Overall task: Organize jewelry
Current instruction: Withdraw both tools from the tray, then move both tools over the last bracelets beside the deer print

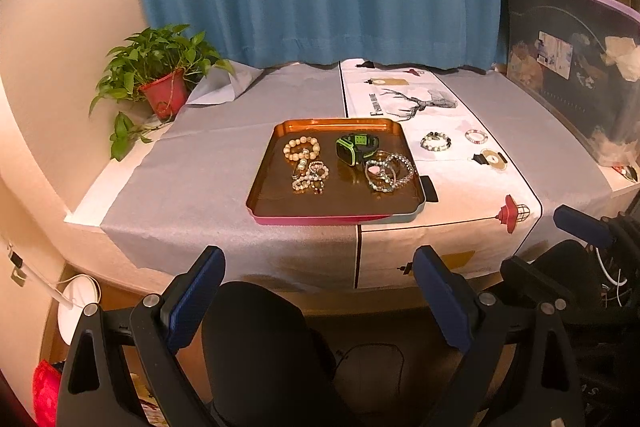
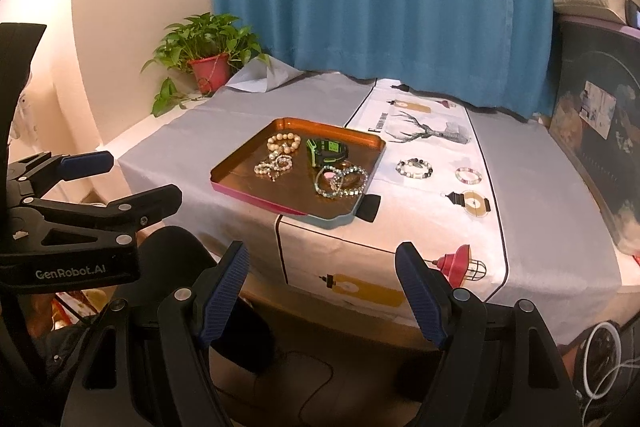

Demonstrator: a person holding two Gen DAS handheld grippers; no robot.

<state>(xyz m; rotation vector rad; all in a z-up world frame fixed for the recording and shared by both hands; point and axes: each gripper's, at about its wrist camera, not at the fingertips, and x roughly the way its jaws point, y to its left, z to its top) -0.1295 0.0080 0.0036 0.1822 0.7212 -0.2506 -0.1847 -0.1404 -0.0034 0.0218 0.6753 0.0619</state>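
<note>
Only the right wrist view catches the left gripper [image 2: 96, 183] from the side; both it and the right gripper [image 2: 322, 267] hang spread wide, holding nothing, short of the table edge [image 1: 224, 259]. The copper tray [image 1: 280, 205] holds beaded bracelets and a green watch [image 1: 354, 149]. Two bracelets [image 1: 436, 141] lie loose on the cloth just right of it.

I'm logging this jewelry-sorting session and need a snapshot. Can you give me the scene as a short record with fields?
surface: table under a grey cloth with a printed runner
tray: orange tray near the table's front edge
in tray: cream bead bracelet; green-and-black watch; two heaps of beaded bracelets
outside tray: black-and-white bracelet and small pink bracelet, both on the runner
left gripper: open, empty, short of the table
right gripper: open, empty, short of the table
</note>
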